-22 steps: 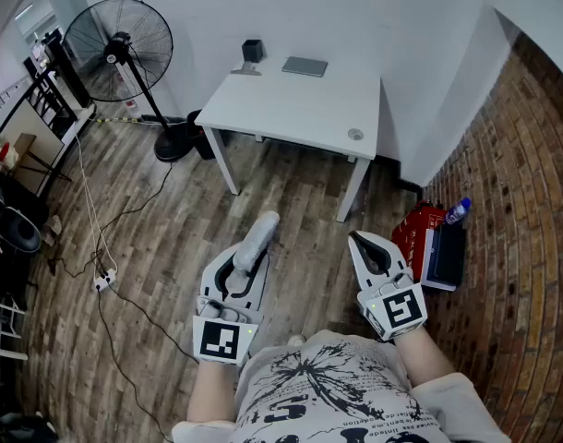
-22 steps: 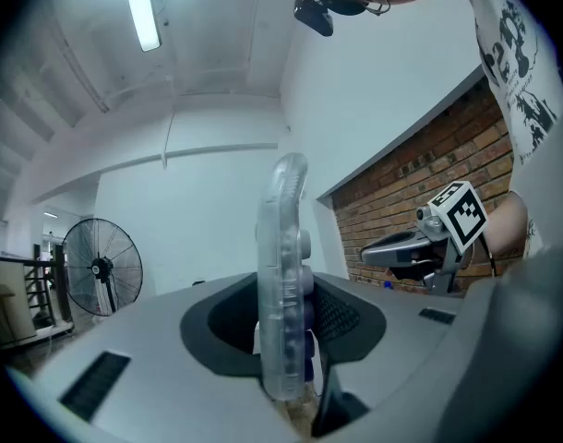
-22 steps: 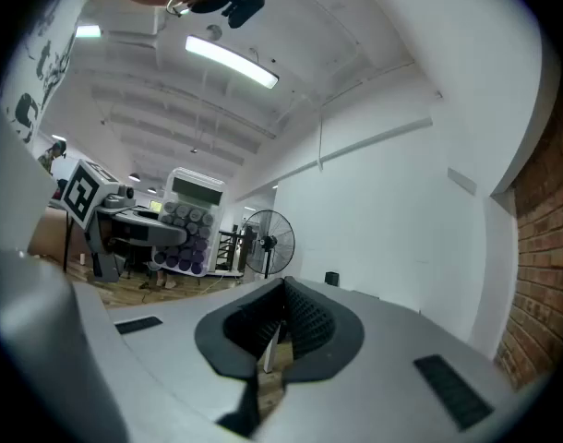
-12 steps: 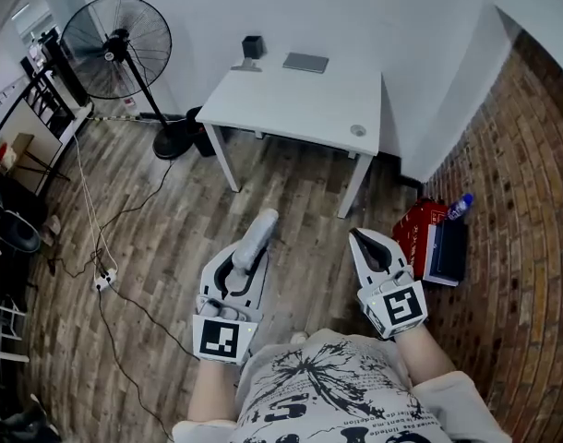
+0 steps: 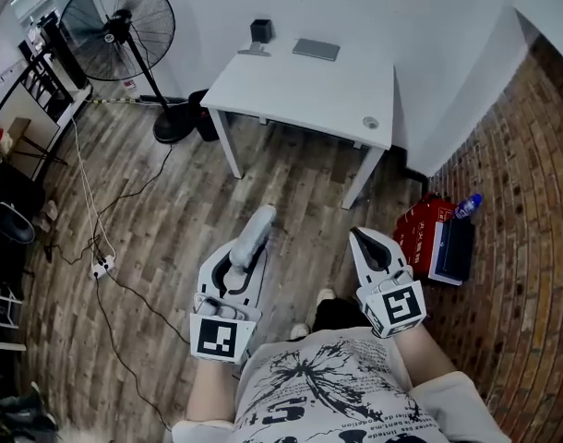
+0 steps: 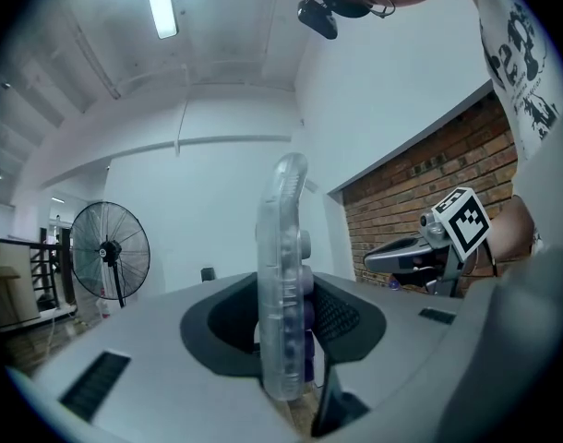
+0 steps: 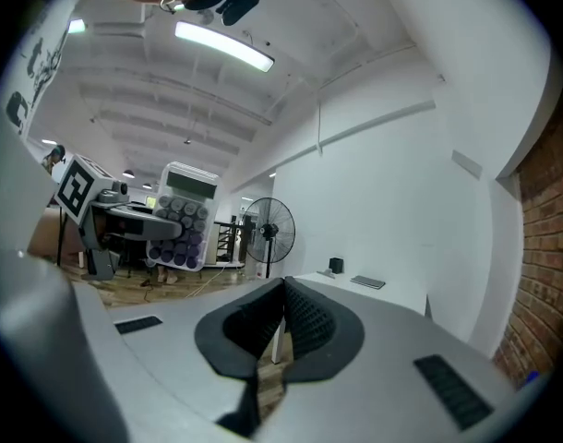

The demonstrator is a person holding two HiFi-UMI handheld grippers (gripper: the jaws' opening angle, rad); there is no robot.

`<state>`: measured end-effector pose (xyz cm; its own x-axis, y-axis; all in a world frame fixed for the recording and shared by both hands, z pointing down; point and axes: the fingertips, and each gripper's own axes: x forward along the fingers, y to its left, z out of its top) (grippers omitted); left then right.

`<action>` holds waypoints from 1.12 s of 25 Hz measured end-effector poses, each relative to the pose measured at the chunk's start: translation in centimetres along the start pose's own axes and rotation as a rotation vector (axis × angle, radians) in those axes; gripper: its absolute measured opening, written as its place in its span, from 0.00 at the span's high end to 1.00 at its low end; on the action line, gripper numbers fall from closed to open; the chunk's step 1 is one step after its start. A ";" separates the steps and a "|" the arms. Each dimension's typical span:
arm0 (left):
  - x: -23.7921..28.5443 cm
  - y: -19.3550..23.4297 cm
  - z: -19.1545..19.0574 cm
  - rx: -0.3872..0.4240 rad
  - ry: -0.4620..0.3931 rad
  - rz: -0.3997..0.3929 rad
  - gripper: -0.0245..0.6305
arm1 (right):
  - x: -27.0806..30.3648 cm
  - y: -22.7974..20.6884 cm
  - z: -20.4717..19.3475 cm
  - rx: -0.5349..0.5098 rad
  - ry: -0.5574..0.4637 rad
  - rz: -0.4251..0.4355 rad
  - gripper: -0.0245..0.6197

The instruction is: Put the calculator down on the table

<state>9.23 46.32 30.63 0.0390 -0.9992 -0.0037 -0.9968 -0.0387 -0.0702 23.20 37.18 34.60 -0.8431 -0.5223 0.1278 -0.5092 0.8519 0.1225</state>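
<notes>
My left gripper (image 5: 245, 264) is shut on a translucent grey calculator (image 5: 255, 233), which sticks out forward of its jaws over the wooden floor. In the left gripper view the calculator (image 6: 283, 284) stands on edge between the pads, its purple keys facing right. My right gripper (image 5: 358, 239) is shut with nothing in it; in its own view the ribbed pads (image 7: 305, 317) meet. The white table (image 5: 300, 95) stands ahead by the wall, well beyond both grippers. The right gripper view catches the calculator's key face (image 7: 178, 221) off to the left.
A small dark box (image 5: 260, 30) and a flat grey device (image 5: 316, 49) lie on the table's far side. A standing fan (image 5: 115, 21) is to its left, cables (image 5: 97, 266) trail on the floor. A red bag (image 5: 418, 233) and a bottle (image 5: 467, 206) sit by the brick wall.
The table looks a little larger and closer, and a dark shoe now shows under my body. Both grippers keep their places, and the grip on the calculator is unchanged.
</notes>
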 end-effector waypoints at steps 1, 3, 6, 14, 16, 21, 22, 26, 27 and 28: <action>0.5 0.4 -0.3 0.002 0.008 0.004 0.74 | 0.7 -0.3 -0.2 0.007 0.001 0.004 0.94; 1.6 1.3 -0.8 0.004 0.023 0.017 0.74 | 2.3 -0.9 -0.5 0.016 0.002 0.017 0.94; 4.1 2.8 -1.3 0.011 0.035 0.034 0.74 | 5.4 -2.4 -0.8 0.022 0.003 0.037 0.94; 15.2 8.4 -2.0 0.072 0.062 0.066 0.74 | 17.5 -10.1 -0.7 0.069 -0.017 0.061 0.94; 18.6 10.3 -1.9 0.077 0.069 0.066 0.74 | 20.7 -12.4 -0.2 0.064 -0.019 0.061 0.94; 27.2 13.9 -2.0 0.063 0.070 0.056 0.74 | 27.9 -18.4 0.6 0.057 -0.023 0.051 0.94; 28.8 14.7 -2.2 0.054 0.073 0.054 0.74 | 29.2 -19.5 0.8 0.065 -0.028 0.049 0.94; 34.5 17.0 -2.7 0.047 0.070 0.048 0.74 | 33.5 -23.4 1.0 0.062 -0.031 0.048 0.94; 35.7 17.4 -2.8 0.049 0.073 0.044 0.74 | 34.4 -24.4 0.9 0.057 -0.026 0.042 0.94; 36.9 17.8 -3.0 0.049 0.076 0.039 0.74 | 35.3 -25.2 0.9 0.056 -0.021 0.035 0.94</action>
<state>-7.26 8.78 32.28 -0.0071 -0.9976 0.0684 -0.9928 -0.0012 -0.1200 6.14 -2.71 35.16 -0.8639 -0.4914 0.1108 -0.4873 0.8709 0.0631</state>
